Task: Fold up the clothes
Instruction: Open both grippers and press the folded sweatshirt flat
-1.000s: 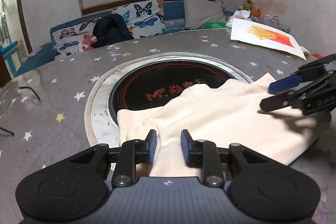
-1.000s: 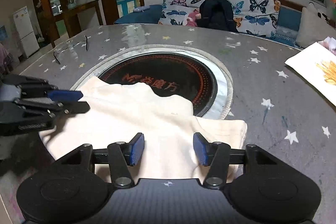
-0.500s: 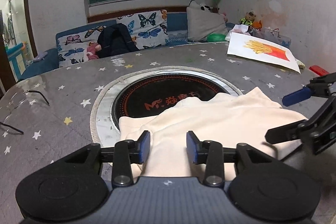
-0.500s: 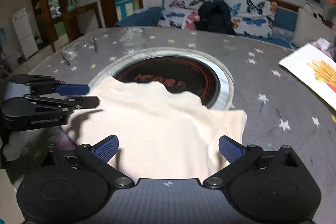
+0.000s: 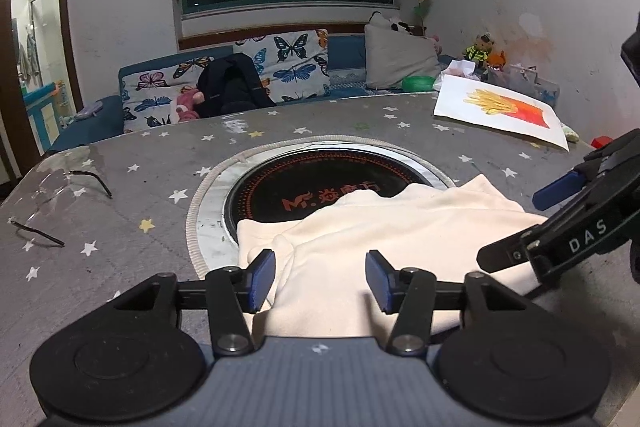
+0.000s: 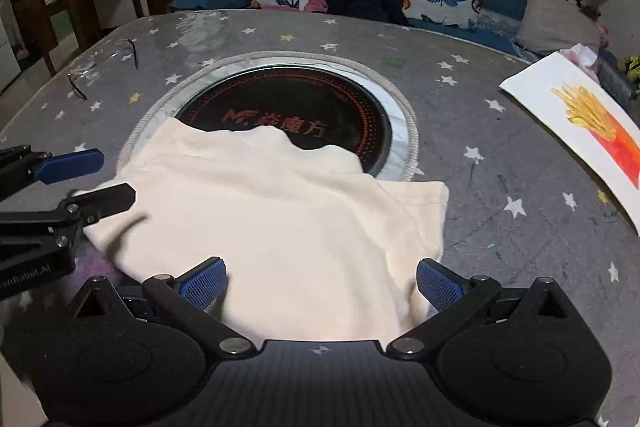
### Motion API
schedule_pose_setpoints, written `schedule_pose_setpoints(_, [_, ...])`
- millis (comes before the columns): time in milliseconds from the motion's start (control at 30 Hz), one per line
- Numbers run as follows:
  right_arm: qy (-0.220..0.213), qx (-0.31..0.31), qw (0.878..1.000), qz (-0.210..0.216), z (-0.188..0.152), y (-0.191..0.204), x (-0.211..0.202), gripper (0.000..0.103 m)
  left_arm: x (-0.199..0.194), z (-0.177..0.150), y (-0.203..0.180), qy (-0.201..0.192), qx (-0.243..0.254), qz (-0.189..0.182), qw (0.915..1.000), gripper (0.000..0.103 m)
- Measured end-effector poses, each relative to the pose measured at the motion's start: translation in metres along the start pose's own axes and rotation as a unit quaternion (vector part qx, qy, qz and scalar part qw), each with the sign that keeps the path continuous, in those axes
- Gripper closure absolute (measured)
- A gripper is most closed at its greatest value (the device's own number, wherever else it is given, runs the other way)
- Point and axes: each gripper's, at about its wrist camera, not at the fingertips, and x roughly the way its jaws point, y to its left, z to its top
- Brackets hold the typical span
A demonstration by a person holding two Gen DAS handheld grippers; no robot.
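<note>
A cream garment [image 5: 384, 239] lies folded on the round grey star-patterned table [image 5: 152, 179], its far edge over the black induction plate [image 5: 304, 187]. It also shows in the right wrist view [image 6: 280, 211]. My left gripper [image 5: 320, 281] is open and empty, its fingers above the garment's near left edge. My right gripper [image 6: 320, 285] is wide open and empty over the near right edge. Each gripper shows in the other's view: the right gripper [image 5: 520, 223] at the right, the left gripper [image 6: 100, 179] at the left.
Eyeglasses [image 5: 52, 199] lie on the table's left side. A sheet with a fries drawing [image 5: 500, 111] lies at the far right, also in the right wrist view [image 6: 592, 131]. A butterfly-print sofa [image 5: 240, 83] with a black bag stands behind the table.
Both grippers have opened wider and let go of the garment, which now lies flat. Both have pulled back and up a little from the cloth.
</note>
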Motion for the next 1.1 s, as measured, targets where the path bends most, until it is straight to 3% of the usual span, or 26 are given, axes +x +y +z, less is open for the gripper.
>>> schedule_pose_setpoints(467, [0.038, 0.053, 0.998, 0.017, 0.011, -0.009, 0.003, 0.000, -0.007, -0.004, 0.005, 0.004, -0.019, 0.017, 0.9997, 0.042])
schedule_pose_setpoints(667, [-0.028, 0.031, 0.999, 0.004, -0.012, -0.009, -0.007, 0.000, -0.004, -0.006, 0.013, 0.006, -0.028, 0.024, 0.9993, 0.044])
schedule_pose_setpoints(733, [-0.048, 0.022, 0.999, 0.002, -0.023, -0.012, -0.009, 0.000, 0.000, -0.007, 0.016, 0.014, -0.032, 0.024, 0.9991, 0.056])
schedule_pose_setpoints(833, [-0.066, 0.012, 0.998, -0.005, -0.037, -0.020, -0.010, 0.000, 0.009, -0.010, 0.021, 0.029, -0.044, 0.024, 0.9983, 0.060])
schedule_pose_setpoints(1100, [-0.099, 0.015, 0.995, 0.005, -0.060, -0.042, -0.016, 0.000, 0.010, -0.009, 0.017, 0.046, -0.042, 0.038, 0.9973, 0.059])
